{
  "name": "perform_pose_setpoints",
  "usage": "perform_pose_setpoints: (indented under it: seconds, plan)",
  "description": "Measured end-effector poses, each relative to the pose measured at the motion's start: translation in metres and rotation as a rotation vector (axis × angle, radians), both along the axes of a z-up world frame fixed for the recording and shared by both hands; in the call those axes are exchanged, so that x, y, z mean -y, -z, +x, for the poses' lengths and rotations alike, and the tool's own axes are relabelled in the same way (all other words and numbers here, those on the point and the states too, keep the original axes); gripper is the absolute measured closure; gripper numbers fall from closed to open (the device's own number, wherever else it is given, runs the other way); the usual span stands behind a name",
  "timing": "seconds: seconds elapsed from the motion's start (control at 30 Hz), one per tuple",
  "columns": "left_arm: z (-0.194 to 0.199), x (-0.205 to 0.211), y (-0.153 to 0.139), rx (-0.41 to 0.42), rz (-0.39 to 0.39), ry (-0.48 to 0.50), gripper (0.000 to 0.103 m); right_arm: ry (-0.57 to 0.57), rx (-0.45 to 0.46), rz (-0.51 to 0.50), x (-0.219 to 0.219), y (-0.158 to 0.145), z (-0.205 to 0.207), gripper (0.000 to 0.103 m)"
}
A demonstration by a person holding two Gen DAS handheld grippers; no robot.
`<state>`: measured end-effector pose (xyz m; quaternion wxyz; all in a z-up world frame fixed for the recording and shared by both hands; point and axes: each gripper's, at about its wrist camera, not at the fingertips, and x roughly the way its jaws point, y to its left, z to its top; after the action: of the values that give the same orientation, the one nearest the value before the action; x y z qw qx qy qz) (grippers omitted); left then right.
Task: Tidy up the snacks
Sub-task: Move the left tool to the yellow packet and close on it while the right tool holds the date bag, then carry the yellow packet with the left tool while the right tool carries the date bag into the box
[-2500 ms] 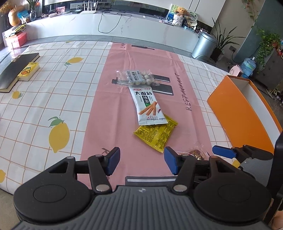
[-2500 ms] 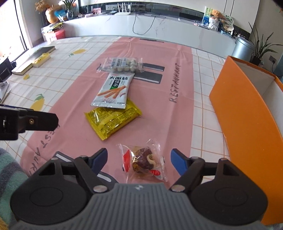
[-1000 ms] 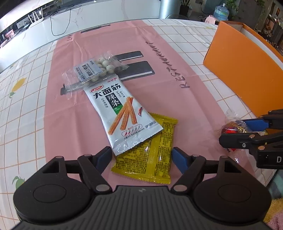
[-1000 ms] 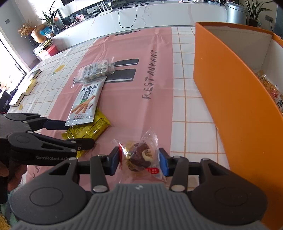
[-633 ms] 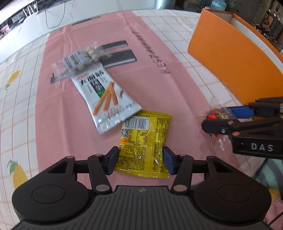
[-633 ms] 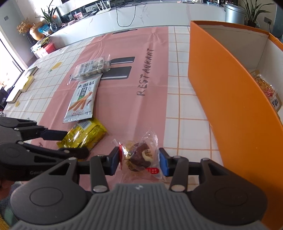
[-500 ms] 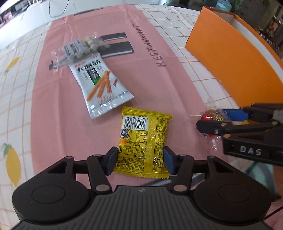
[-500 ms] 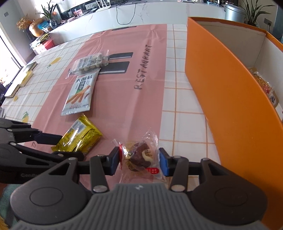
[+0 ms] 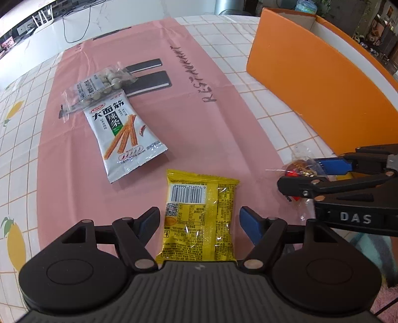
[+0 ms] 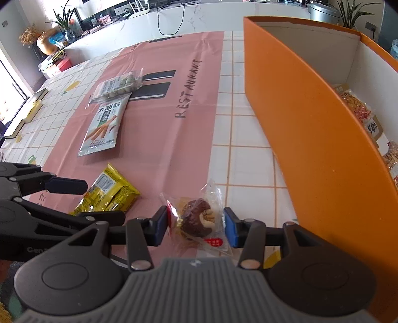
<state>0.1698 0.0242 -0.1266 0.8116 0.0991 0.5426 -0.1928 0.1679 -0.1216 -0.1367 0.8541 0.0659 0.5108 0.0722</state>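
Observation:
My left gripper [image 9: 199,220] is open around a yellow snack packet [image 9: 199,218] that lies on the pink runner between its fingers. The packet also shows in the right wrist view [image 10: 109,191]. My right gripper [image 10: 196,226] is shut on a clear-wrapped chocolate nut snack [image 10: 196,220], held just above the table beside the orange box [image 10: 311,139]. That snack also shows in the left wrist view [image 9: 299,169]. A white spicy-stick packet [image 9: 122,135] and a clear bag of round snacks [image 9: 99,85] lie farther out on the runner.
The orange box [image 9: 311,74] stands at the right and holds several snack packs [image 10: 360,111]. The pink runner [image 9: 199,111] covers a lemon-print checked tablecloth [image 9: 15,174]. A white counter [image 10: 174,17] runs along the back.
My left gripper pulled the yellow packet out from under the white packet toward me, then opened around it. My right gripper closed on the chocolate snack and moved toward the orange box.

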Motion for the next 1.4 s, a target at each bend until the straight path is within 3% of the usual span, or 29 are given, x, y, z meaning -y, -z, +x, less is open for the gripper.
perform_pose_setpoints:
  seconds: [0.13, 0.33, 0.5, 0.8, 1.13, 1.4]
  plan:
    - [-0.002, 0.002, 0.002, 0.006, 0.017, 0.003, 0.024, -0.002, 0.001, 0.012, 0.002, 0.001, 0.000, 0.058]
    - [-0.003, 0.007, 0.000, 0.020, 0.037, 0.002, 0.044, -0.006, -0.001, 0.016, 0.003, 0.001, -0.001, 0.058]
    - [-0.003, 0.004, -0.008, 0.015, -0.029, -0.057, 0.045, -0.003, 0.017, 0.028, 0.003, -0.005, -0.003, 0.059]
    - [-0.028, 0.009, -0.060, 0.101, -0.074, -0.083, 0.045, -0.017, 0.097, 0.063, 0.012, -0.046, -0.025, 0.060]
    - [-0.058, 0.031, -0.126, 0.241, -0.113, -0.053, 0.045, -0.037, 0.214, 0.070, 0.044, -0.106, -0.066, 0.061]
    - [-0.078, 0.078, -0.167, 0.336, -0.138, 0.046, 0.045, -0.054, 0.286, 0.024, 0.086, -0.141, -0.096, 0.061]
